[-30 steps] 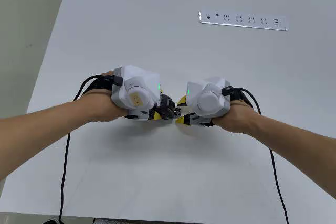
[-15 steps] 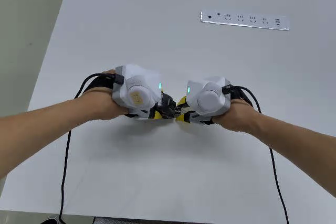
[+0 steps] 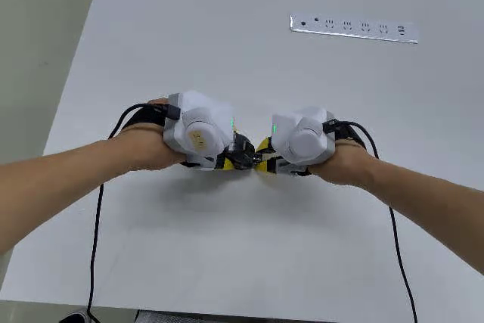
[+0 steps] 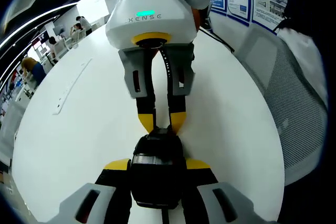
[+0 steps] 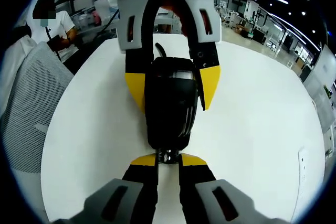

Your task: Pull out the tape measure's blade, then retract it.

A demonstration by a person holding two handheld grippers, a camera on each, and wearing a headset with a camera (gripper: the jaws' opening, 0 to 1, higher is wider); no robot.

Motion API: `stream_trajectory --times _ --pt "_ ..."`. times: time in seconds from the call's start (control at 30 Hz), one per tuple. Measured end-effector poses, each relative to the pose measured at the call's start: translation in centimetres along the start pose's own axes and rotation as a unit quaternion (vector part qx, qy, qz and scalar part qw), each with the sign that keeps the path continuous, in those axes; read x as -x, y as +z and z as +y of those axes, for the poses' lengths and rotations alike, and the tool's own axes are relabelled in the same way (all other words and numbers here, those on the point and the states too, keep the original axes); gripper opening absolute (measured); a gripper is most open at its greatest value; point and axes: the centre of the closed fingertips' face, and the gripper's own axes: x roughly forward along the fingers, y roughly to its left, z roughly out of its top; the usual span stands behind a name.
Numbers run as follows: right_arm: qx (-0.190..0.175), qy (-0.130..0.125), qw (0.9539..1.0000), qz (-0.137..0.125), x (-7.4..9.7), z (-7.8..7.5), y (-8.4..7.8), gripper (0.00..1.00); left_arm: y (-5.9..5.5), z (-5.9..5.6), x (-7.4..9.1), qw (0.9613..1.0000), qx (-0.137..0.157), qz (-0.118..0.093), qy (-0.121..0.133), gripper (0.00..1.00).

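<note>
Left tongs [image 4: 157,163] are clamped on the black tape measure [image 4: 157,182], yellow pads on both flanks of the case. Right tongs [image 5: 167,161] are pinched nearly closed on the blade hook [image 5: 167,154], which sits right at the case mouth. The tongs meet tip to tip, low over the white counter [image 3: 227,35]. Can't tell if the case touches it. Power strip [image 3: 354,28] well apart, far side.

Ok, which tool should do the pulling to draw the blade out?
Right, probably. The right tool is pinched on the blade tip at the mouth of the case, while the left tool clamps the case, so it can anchor.
</note>
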Motion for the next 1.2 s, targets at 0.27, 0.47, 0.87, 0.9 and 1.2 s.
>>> stream_trajectory --times 0.27,0.47,0.87,0.9,1.2 --pt "0.009 0.0 1.0 0.002 0.0 0.0 -0.1 0.13 0.0 0.0 0.0 1.0 0.002 -0.002 0.0 0.33" --pt "0.009 0.002 1.0 0.003 0.1 0.0 -0.1 0.13 -0.1 0.0 0.0 1.0 0.006 -0.001 0.001 0.33" --pt "0.008 0.0 1.0 0.006 0.4 -0.2 -0.6 0.12 -0.1 0.1 0.0 0.9999 0.012 -0.001 0.004 0.32" --pt "0.007 0.0 1.0 0.006 0.5 -0.2 -0.7 0.12 -0.1 0.1 0.0 0.9999 0.012 0.0 0.004 0.32" --pt "0.008 -0.002 0.9999 0.01 0.9 -0.2 -1.3 0.12 0.0 0.1 -0.1 0.9999 0.014 0.001 0.003 0.32"
